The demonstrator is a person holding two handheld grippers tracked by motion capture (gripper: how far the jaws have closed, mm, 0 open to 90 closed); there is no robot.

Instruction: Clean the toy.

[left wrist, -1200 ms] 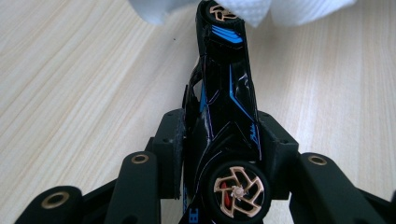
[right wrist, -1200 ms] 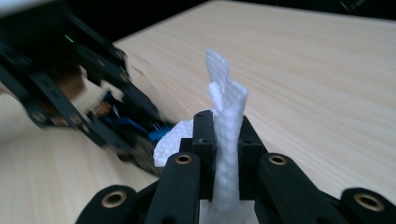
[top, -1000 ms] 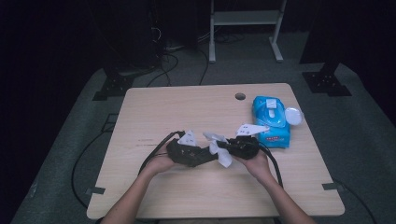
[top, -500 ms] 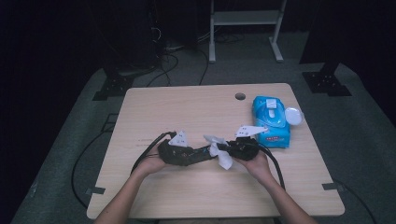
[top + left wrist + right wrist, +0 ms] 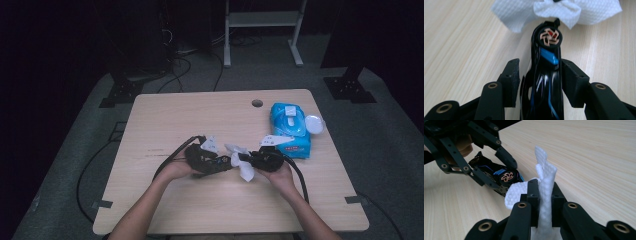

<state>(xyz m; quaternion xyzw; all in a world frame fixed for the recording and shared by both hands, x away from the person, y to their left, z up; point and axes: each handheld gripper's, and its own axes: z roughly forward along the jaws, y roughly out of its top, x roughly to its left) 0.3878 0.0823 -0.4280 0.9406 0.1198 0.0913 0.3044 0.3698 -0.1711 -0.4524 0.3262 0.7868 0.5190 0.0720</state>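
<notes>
1. High view: the left tool [image 5: 227, 162] sits near the middle of the tabletop [image 5: 200, 115], a little toward the near edge. Compared with half a second ago, its grey plate has swung slightly back toward the right. The hand has barely travelled. I read this as a small rocking or turning of what it carries, not a new reach.
2. Left gripper view: the left tool [image 5: 540, 67] is closed partway onto a glossy black gadget [image 5: 546, 75]. Both jaws press its sides, and its round end with the copper-coloured emblem points forward.
3. The gadget's round end meets a white wipe [image 5: 556, 10]. In the right gripper view the gadget [image 5: 499, 177] touches the wipe [image 5: 546, 180] at its lower fold. They were already together a second ago, so the rubbing is under way, and turning the gadget likely brings a fresh face to the cloth.
4. Right gripper view: the right tool [image 5: 543, 192] is nearly closed and pinches the wipe upright between its jaws. From above, the right tool [image 5: 245, 159] has hardly moved, and the wipe [image 5: 245, 172] hangs below it as before.
5. A blue wipes pack [image 5: 290, 130] lies by the right edge with its round lid [image 5: 314, 124] flipped open, in the same place as before.
</notes>
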